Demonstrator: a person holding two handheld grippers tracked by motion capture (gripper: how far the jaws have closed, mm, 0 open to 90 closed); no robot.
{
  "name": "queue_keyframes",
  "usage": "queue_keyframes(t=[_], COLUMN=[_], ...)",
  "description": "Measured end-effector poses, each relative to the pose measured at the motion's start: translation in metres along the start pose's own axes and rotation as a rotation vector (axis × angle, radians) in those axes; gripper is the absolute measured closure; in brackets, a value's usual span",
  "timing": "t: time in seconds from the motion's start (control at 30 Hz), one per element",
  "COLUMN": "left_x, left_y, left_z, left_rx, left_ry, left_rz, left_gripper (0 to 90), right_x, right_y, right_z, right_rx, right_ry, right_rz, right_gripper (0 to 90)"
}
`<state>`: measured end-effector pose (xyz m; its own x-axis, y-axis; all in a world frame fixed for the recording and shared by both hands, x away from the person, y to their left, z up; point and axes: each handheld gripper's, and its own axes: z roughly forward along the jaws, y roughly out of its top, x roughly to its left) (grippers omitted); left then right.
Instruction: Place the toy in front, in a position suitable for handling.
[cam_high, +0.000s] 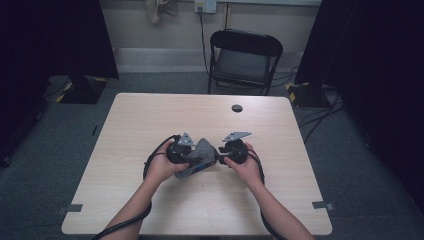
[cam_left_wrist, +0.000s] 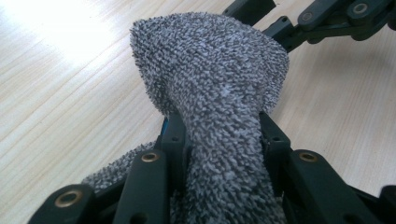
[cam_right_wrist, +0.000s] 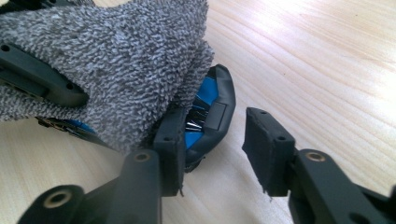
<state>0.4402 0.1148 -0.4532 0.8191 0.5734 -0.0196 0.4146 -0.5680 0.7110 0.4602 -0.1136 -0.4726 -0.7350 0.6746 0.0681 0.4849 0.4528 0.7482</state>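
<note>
Grey terry cloth (cam_left_wrist: 219, 107) is clamped between the jaws of the left gripper (cam_left_wrist: 219, 140), bunched and lifted just above the bench (cam_high: 150, 115). Under the cloth a black and blue object (cam_right_wrist: 210, 112) is half covered. It lies just beside one pad of the right gripper (cam_right_wrist: 219, 149), whose jaws stand apart, nothing pressed between them. That gripper is best centred on the exposed edge before it is closed.

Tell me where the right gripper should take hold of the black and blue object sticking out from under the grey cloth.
Grip the exposed rounded black end, the part the grey cloth leaves bare. Come in level along the table from its open side, one jaw on each face of that end. The right gripper probably needs to shift: one pad sits by the object, the other over bare wood.
</note>
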Motion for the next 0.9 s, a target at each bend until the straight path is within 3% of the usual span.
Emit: queue_keyframes(t=[0.23,0.53,0.63,0.73,0.9], left_x=[0.005,0.01,0.013,0.015,0.016], left_y=[-0.016,-0.059,-0.069,-0.068,-0.037], left_z=[-0.013,-0.039,-0.045,-0.05,-0.046], left_rx=[0.022,0.079,0.082,0.069,0.003], left_ry=[0.012,0.032,0.029,0.026,0.047], left_rz=[-0.024,-0.063,-0.097,-0.133,-0.104], left_gripper=[62.9,63.3,63.4,63.6,63.7], right_x=[0.001,0.002,0.002,0.002,0.004], right_y=[0.002,0.003,0.003,0.003,0.004], right_z=[0.003,0.004,0.004,0.004,0.006], right_rx=[0.009,0.015,0.014,0.013,0.011], right_ry=[-0.017,-0.018,-0.021,-0.02,-0.013], right_rz=[-0.02,-0.023,-0.021,-0.019,-0.017], right_gripper=[61.2,61.2,61.3,61.2,61.2])
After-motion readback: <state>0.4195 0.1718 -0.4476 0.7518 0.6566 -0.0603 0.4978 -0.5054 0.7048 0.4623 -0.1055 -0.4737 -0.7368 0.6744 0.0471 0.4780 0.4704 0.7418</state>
